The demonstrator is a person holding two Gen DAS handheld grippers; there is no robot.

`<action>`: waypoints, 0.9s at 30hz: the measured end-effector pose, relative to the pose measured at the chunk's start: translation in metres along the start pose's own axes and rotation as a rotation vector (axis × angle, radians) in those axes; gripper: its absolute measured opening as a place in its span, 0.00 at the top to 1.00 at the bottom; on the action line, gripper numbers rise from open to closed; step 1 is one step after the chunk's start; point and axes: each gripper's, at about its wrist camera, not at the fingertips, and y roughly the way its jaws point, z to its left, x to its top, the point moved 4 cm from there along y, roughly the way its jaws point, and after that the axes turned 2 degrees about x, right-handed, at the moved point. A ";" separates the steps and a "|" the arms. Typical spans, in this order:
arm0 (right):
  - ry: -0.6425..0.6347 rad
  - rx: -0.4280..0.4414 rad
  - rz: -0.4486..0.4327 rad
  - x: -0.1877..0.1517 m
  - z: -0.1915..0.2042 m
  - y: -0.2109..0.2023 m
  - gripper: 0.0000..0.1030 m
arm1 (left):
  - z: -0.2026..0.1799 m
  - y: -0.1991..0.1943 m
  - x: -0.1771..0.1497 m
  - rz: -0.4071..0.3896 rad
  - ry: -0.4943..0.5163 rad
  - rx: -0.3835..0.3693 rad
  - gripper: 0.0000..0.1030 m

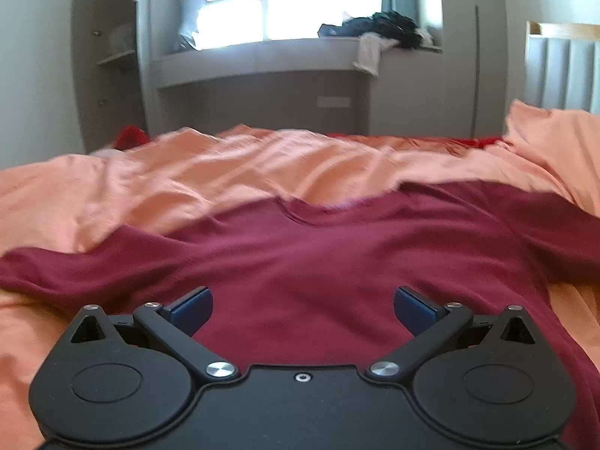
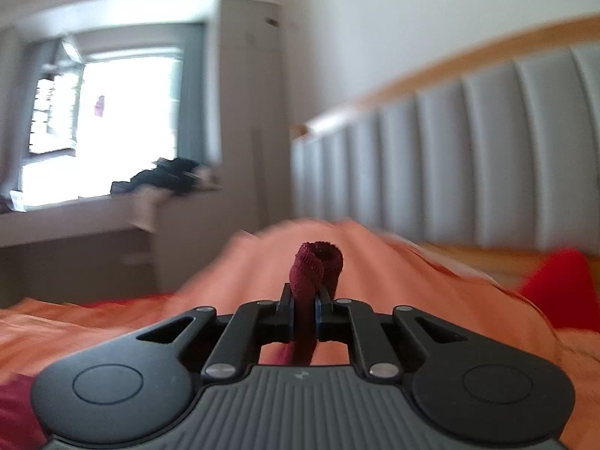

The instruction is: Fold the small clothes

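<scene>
A maroon T-shirt (image 1: 318, 255) lies spread flat on the orange bed sheet (image 1: 150, 187), collar toward the far side, sleeves out to both sides. My left gripper (image 1: 303, 309) is open and empty, hovering just above the shirt's lower body. My right gripper (image 2: 304, 300) is shut on a bunched fold of the maroon shirt's edge (image 2: 317, 264), which sticks up rolled between the pads; more maroon cloth shows at the lower left of the right wrist view (image 2: 15, 408). The view there is blurred.
A grey padded headboard (image 2: 468, 150) with a wooden top runs along the right. A window ledge (image 1: 262, 56) at the back holds a pile of dark clothes (image 1: 390, 28). A red item (image 2: 558, 285) lies by the headboard.
</scene>
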 end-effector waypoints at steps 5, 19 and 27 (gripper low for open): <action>-0.094 0.225 -0.073 0.033 0.098 -0.037 0.90 | 0.041 -0.015 0.018 -0.034 -0.074 0.043 0.00; -0.392 0.800 0.014 -0.050 0.350 -0.160 0.90 | 0.161 -0.036 -0.005 -0.014 -0.329 0.224 0.00; -0.622 0.913 0.223 -0.153 0.395 -0.207 0.80 | 0.182 -0.045 -0.018 -0.026 -0.382 0.205 0.00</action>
